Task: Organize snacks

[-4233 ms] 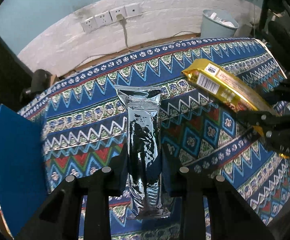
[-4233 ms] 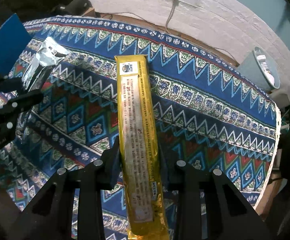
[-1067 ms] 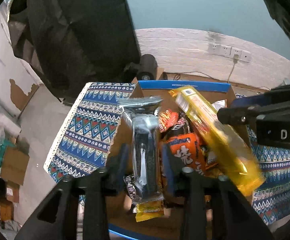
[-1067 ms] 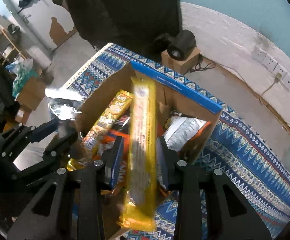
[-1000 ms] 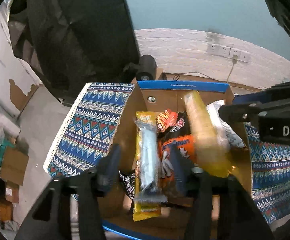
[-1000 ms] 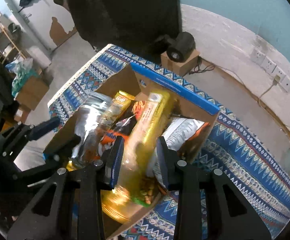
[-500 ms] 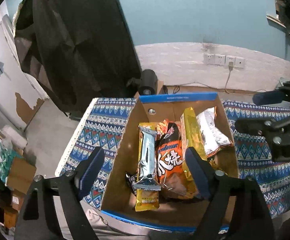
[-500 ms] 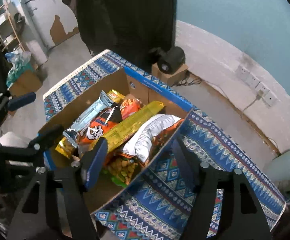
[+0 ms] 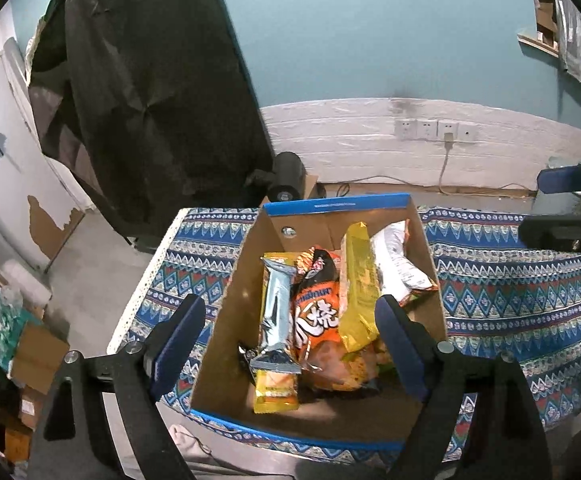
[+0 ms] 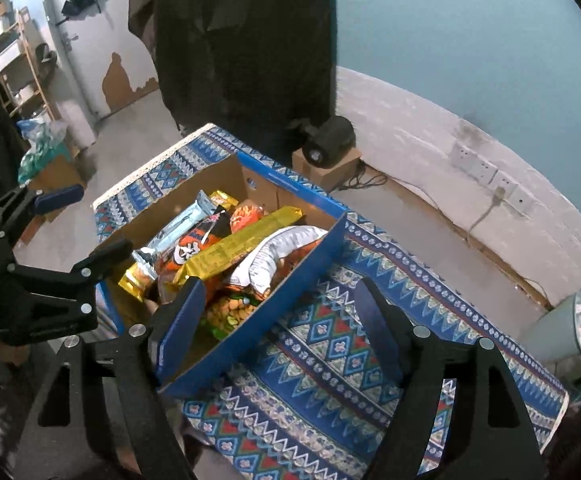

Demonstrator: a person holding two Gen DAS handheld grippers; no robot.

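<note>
Cardboard makes up the box (image 9: 332, 426), brown inside with a blue rim, and it sits at the end of the tabletop (image 9: 502, 280), near the corner where the patterned cloth hangs over the floor. That puts it within reach of both hands, which I take to be the reason it sits so close to the edge.

Inside, the snacks lie roughly side by side, lengthwise toward the far wall of the box. A silver bar packet (image 9: 276, 312) rests on top of a yellow packet (image 9: 276, 390) along the left side. An orange bag (image 9: 316, 320) fills the middle. A long gold packet (image 9: 358, 284) leans across the pile next to a white bag (image 9: 396, 266), whose far end is propped against the box wall. The gold one lies on top at a slant, likely because it is too long to settle flat among the others.

The left tongs (image 9: 290, 344) hover above the box with jaws wide apart and nothing between the pads; the snacks show through the gap, lower down. The right tongs (image 10: 280, 320) are opening and empty, held over the near right corner of the box and the cloth beside it.

Both hands look free to fetch more, though no loose snack shows on the cloth in either view.
</note>
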